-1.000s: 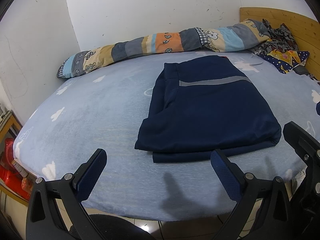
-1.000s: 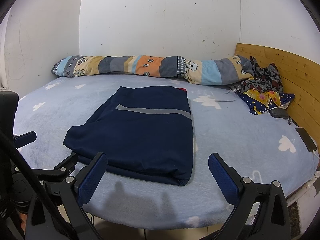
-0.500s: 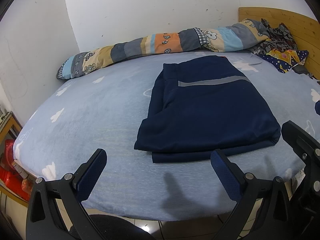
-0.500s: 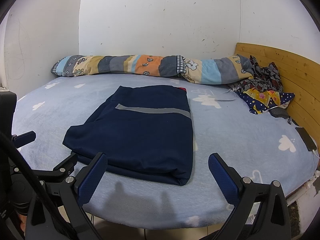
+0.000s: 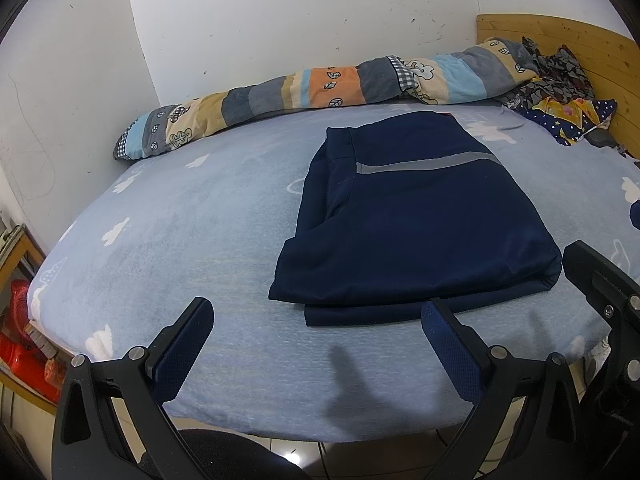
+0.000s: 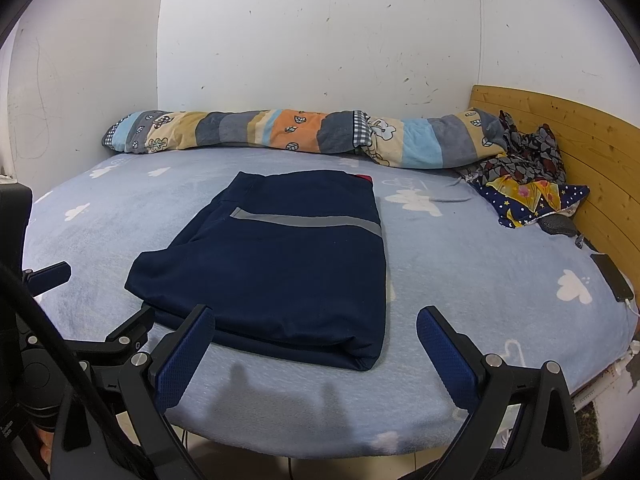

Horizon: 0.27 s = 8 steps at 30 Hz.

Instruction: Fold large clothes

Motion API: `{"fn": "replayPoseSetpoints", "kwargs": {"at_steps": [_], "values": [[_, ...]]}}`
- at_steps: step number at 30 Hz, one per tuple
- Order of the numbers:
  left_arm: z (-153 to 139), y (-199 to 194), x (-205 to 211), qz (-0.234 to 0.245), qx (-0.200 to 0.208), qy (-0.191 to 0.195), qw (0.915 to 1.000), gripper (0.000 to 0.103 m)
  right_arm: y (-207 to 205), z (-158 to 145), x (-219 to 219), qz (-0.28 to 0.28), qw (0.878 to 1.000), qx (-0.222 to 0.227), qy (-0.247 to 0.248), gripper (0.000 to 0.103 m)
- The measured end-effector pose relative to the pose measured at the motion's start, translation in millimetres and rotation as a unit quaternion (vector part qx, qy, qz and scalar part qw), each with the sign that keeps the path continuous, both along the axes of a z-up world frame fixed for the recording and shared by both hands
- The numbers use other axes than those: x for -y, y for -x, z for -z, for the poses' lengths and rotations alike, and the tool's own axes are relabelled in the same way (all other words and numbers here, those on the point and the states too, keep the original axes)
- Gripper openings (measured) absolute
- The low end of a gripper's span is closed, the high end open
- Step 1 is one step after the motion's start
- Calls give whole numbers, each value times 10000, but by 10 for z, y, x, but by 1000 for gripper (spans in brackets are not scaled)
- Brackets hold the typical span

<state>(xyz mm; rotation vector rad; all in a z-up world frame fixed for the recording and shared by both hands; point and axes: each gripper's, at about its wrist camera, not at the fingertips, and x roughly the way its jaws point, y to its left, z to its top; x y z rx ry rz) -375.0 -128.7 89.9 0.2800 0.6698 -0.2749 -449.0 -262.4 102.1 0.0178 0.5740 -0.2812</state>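
Clothes (image 5: 416, 232) are laid folded on the bed (image 5: 192, 216). Both claws, left (image 5: 316, 332) and right (image 6: 316, 340), are held wide apart and nothing is gripped.

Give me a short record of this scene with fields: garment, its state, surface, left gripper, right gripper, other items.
garment: navy garment with grey stripe
state: folded flat, no gripper touching it
surface: blue cloud-print bed
left gripper: open, empty
right gripper: open, empty
other items: striped rolled quilt, patterned clothes, phone
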Motion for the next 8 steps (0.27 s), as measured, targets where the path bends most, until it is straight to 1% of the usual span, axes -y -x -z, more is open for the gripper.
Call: {"fn": "replayPoseSetpoints", "kwargs": {"at_steps": [8], "values": [[-25, -17, -43, -86, 91, -49, 9999, 103, 17, 13, 6, 27, 10000, 10, -16, 103]]}}
